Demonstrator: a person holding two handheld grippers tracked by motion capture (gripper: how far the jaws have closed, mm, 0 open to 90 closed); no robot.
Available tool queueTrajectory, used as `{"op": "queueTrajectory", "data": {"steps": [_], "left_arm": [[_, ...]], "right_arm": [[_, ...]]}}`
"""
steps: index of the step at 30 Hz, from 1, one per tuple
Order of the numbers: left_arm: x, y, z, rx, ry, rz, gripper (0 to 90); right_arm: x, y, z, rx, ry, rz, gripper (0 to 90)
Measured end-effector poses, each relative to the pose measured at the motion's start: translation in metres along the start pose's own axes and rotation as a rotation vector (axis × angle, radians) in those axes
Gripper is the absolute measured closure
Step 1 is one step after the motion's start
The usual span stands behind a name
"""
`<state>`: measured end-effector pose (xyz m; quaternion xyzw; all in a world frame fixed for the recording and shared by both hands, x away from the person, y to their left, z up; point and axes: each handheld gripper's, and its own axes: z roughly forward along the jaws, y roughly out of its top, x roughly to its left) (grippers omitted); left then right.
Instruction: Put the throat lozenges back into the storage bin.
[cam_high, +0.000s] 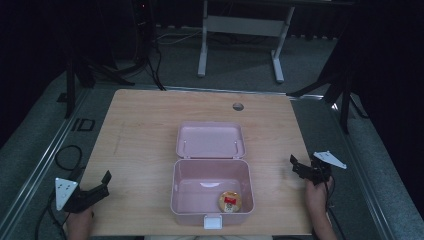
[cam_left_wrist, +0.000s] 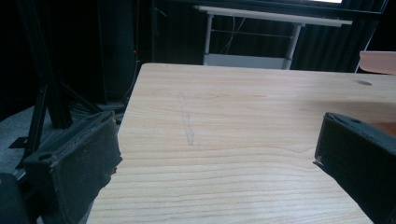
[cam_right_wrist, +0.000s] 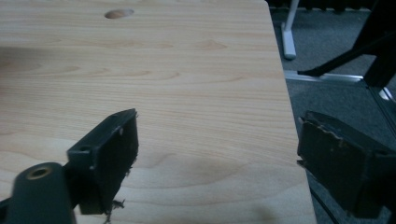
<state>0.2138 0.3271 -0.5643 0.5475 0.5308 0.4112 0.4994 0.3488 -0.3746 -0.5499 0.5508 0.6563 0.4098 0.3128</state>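
A pink plastic box (cam_high: 211, 206) sits open at the front middle of the wooden table (cam_high: 145, 135), its lid (cam_high: 210, 140) laid back flat behind it. Inside, at the front right corner, lies a small round yellow item with a red label (cam_high: 230, 202). My left gripper (cam_high: 102, 184) rests at the table's front left edge, jaws wide apart with nothing between them; the left gripper view looks across bare wood. My right gripper (cam_high: 300, 166) hovers at the right edge, also open and empty, one of its fingers (cam_right_wrist: 345, 163) hanging past the edge over the floor.
A round cable hole (cam_high: 238, 106) is in the table near its far edge. A white-legged desk (cam_high: 240, 30) stands behind. Black stands (cam_high: 345, 95) and cables (cam_high: 65, 155) flank the table on grey carpet.
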Motion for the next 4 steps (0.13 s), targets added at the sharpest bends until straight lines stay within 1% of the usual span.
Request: {"op": "queueTrajectory", "data": {"steps": [4], "left_arm": [[-0.0001,0.0000,0.0000,0.001,0.000,0.002,0.3]], "right_arm": [[0.0002,0.0002,0.0006,0.002,-0.001,0.000,13.0]]}}
